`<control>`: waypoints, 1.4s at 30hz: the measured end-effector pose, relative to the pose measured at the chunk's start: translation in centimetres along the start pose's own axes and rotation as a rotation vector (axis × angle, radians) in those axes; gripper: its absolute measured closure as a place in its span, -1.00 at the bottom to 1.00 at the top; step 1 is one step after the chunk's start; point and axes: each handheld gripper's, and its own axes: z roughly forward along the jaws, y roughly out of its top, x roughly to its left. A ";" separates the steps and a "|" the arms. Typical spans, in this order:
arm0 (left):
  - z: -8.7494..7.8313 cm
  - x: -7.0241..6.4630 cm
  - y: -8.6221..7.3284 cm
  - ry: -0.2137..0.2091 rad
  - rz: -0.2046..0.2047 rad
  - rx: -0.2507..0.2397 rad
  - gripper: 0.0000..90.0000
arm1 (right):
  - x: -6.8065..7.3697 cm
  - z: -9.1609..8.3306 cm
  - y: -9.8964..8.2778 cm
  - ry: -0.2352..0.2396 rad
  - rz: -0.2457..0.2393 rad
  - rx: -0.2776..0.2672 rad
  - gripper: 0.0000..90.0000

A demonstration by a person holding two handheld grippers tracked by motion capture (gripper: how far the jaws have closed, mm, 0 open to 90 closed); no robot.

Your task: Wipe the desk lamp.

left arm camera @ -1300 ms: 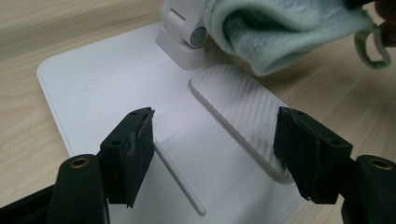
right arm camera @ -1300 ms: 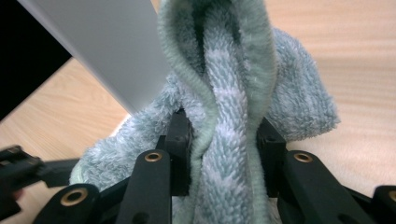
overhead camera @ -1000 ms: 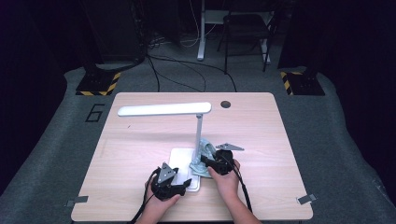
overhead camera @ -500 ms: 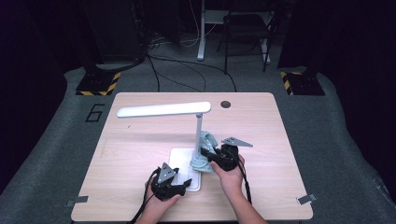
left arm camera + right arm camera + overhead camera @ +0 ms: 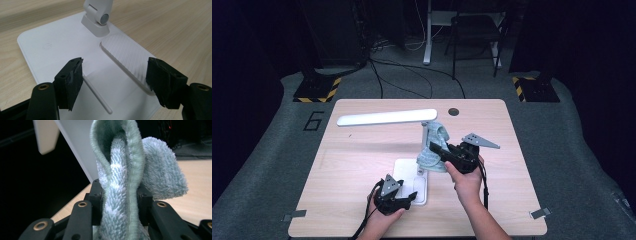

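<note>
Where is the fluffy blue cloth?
In the high view the cloth is pinched in the right gripper, against the white lamp's post, just above its base.

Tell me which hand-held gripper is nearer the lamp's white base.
Left. The left hand-held gripper hovers with open jaws right over the lamp base. The right hand-held gripper is up beside the lamp's post, shut on a teal cloth.

Lamp post (image 5: 426, 137) and low head (image 5: 387, 118) (mid-table) obstructing; edges free.
</note>
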 end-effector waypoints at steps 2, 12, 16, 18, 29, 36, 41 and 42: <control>0.0 0.0 0.0 0.000 0.000 0.000 -0.34 | 0.3 -0.4 1.0 0.019 -0.001 -0.022 0.47; 0.0 0.0 0.0 -0.003 -0.006 -0.003 -0.34 | 2.1 -2.0 4.5 0.090 -0.031 -0.126 0.47; 0.0 0.0 0.0 -0.003 -0.006 -0.003 -0.34 | 2.4 -2.0 4.7 0.102 -0.038 -0.124 0.48; 0.0 0.0 0.0 -0.004 -0.006 -0.003 -0.34 | 2.2 -1.8 4.5 0.112 -0.029 -0.115 0.48; 0.0 0.0 0.0 -0.003 -0.004 -0.004 -0.34 | 1.8 -1.1 3.2 0.082 -0.069 -0.061 0.48; 0.1 0.0 0.0 0.004 0.002 -0.011 -0.34 | 0.4 -0.2 1.0 0.049 -0.030 0.004 0.48; 0.1 0.0 0.0 0.007 0.001 -0.011 -0.33 | -0.1 0.3 -0.2 0.028 -0.022 0.034 0.48; 0.1 0.0 0.0 0.008 0.000 -0.011 -0.33 | -0.3 0.6 -1.0 0.016 -0.021 0.052 0.48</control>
